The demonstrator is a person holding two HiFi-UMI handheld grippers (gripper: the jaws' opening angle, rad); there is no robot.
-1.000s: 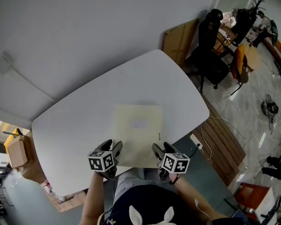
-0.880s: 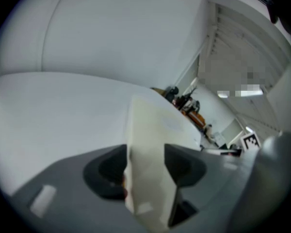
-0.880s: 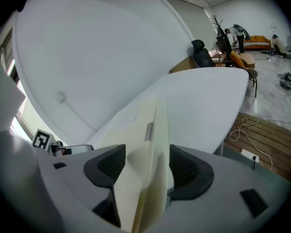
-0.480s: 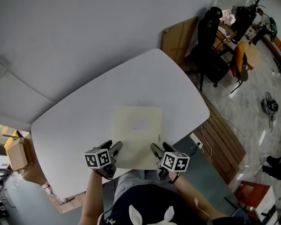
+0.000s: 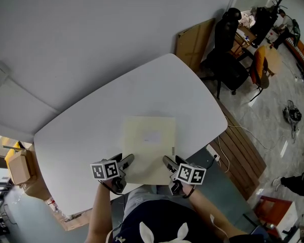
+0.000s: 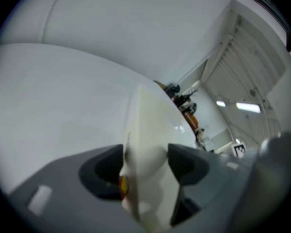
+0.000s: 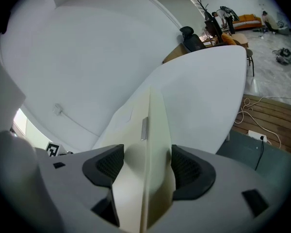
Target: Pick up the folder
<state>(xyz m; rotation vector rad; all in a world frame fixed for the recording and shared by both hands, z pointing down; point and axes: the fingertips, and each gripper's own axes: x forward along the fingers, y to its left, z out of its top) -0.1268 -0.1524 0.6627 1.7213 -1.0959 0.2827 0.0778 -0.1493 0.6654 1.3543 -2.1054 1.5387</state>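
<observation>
A pale cream folder point(image 5: 148, 146) with a small white label lies flat on the white table point(image 5: 91, 130), near its front edge. My left gripper point(image 5: 125, 161) sits at the folder's near left corner, and its jaws are opening. In the left gripper view the folder point(image 6: 150, 125) runs between the dark pads point(image 6: 104, 171) without being pinched. My right gripper point(image 5: 168, 162) is at the near right corner. Its jaws stand wide, with the folder's spine edge point(image 7: 148, 125) and metal clip between the pads point(image 7: 189, 171), gaps on both sides.
A black office chair point(image 5: 228, 54) and a leaning brown board point(image 5: 192, 42) stand beyond the table's right end. Wooden slats point(image 5: 243, 153) and cables lie on the floor to the right. A cardboard box point(image 5: 17, 163) sits at the left. The person's body is at the table's near edge.
Both grippers have rolled slightly at the folder's near corners, the left marker cube shifting a little left and down. The folder has stayed flat on the table.
</observation>
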